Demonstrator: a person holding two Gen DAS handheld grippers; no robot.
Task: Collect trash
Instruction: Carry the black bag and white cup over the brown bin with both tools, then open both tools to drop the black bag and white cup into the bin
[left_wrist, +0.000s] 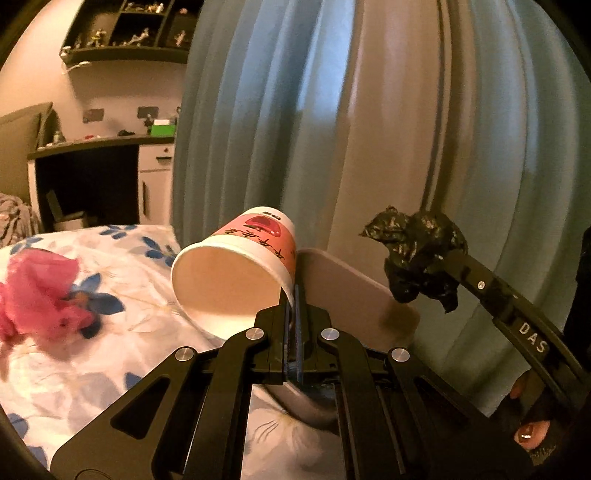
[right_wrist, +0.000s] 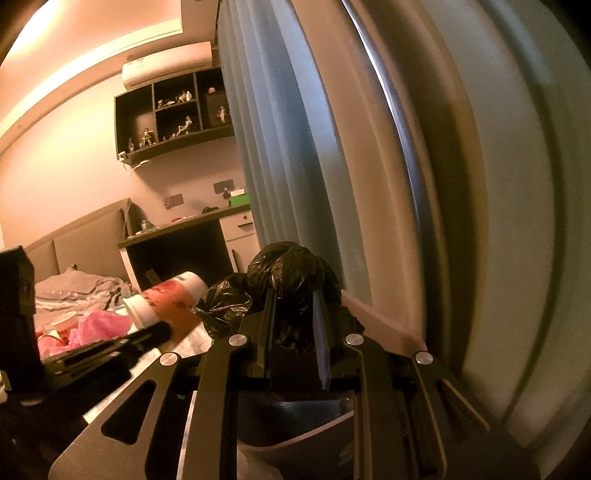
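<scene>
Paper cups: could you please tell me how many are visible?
1 for certain: a paper cup pinched by the rim in the left hand-held gripper above the bed. Others may be hidden.

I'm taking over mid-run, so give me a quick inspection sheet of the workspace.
Surface: bed with a floral sheet.
Job's things: paper cup tilted, pinched by its rim; black bag, crumpled, in the right grip; pink bag lying on the bed.
Clutter: grey blanket at the far end.
Grippers: left gripper shut on the cup; right gripper shut on the black bag.
Cables: nothing seen.
Surroundings: blue curtain close ahead, desk, wall shelf with figurines.
</scene>
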